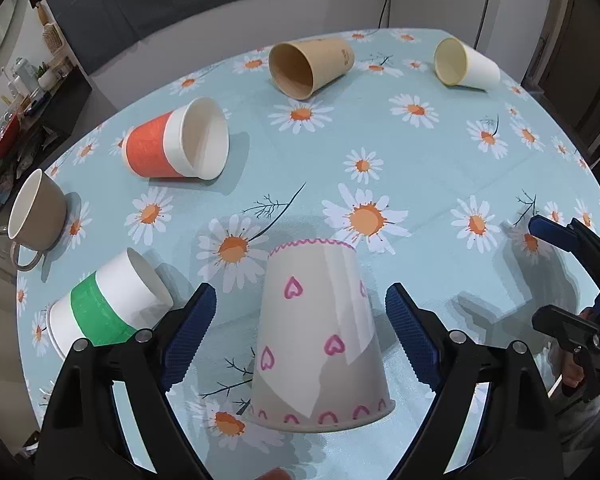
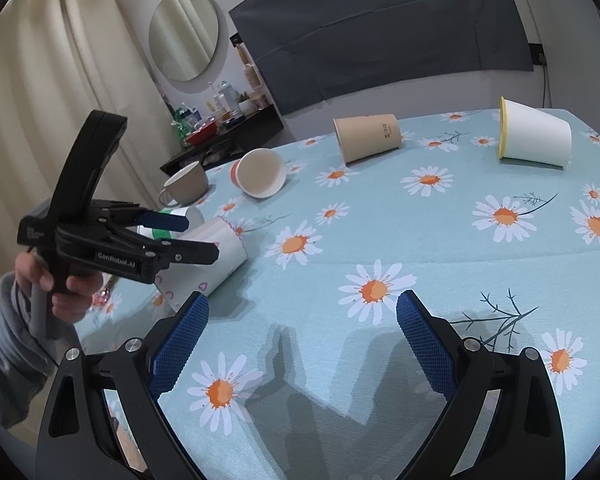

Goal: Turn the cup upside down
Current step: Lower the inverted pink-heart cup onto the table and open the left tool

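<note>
Heart cup (image 1: 320, 336) on its side between wide-open fingers

The left gripper (image 1: 300, 332) straddles it without touching, holding nothing; its long axis runs 12 to 6 o'clock, base toward 12, rim toward 6. The right gripper (image 2: 302, 340) gapes empty over the cloth (image 2: 420, 240).

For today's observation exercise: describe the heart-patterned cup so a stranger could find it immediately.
On the daisy tablecloth, look between the open left tongs. The white paper cup lies there, right of the green-banded cup. Only it has pink hearts.
</note>
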Motion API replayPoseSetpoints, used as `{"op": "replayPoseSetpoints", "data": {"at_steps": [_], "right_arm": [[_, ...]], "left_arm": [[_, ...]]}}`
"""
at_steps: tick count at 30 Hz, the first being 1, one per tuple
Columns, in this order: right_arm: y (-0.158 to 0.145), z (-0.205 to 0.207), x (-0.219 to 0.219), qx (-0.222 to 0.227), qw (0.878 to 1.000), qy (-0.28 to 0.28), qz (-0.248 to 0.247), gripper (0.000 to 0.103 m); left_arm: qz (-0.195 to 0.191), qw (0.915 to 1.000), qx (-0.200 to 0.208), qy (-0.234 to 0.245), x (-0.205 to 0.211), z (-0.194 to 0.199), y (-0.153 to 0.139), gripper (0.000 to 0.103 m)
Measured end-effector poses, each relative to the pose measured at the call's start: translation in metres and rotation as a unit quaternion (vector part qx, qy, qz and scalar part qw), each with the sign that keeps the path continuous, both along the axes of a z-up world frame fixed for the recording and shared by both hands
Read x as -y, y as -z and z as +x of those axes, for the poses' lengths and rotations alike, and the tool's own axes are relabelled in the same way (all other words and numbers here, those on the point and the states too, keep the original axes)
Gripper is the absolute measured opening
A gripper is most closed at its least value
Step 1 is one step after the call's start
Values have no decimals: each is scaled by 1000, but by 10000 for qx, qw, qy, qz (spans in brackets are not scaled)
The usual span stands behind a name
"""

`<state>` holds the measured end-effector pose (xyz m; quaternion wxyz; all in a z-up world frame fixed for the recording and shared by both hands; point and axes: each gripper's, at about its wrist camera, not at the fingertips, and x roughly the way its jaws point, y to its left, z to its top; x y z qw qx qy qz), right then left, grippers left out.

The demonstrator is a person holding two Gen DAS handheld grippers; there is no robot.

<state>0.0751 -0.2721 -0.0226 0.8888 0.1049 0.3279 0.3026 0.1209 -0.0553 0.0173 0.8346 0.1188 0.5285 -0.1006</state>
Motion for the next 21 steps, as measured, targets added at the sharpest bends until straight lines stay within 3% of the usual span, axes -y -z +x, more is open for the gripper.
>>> {"op": "replayPoseSetpoints", "data": {"at_steps": [3,10,13,16,21], "right_arm": [[0,0,0,-17,10000,-20,14,91],[1,0,0,-3,10000,-15,21,91],[0,-1,0,-12,10000,-28,16,91],[0,-1,-1,-11,10000,-46,11,91],[-1,-1,-1,-1,10000,-63,22,91]], "left_arm": [[12,9980,-626,50,3,15,8,61],[-177,9954,-936,-109,2,40,2,60],[-402,9976,-517,-217,-3,43,-11,60],[-291,9990,287,-163,0,32,-20,60],[-243,9890,1460,-61,2,1,-16,60]]}}
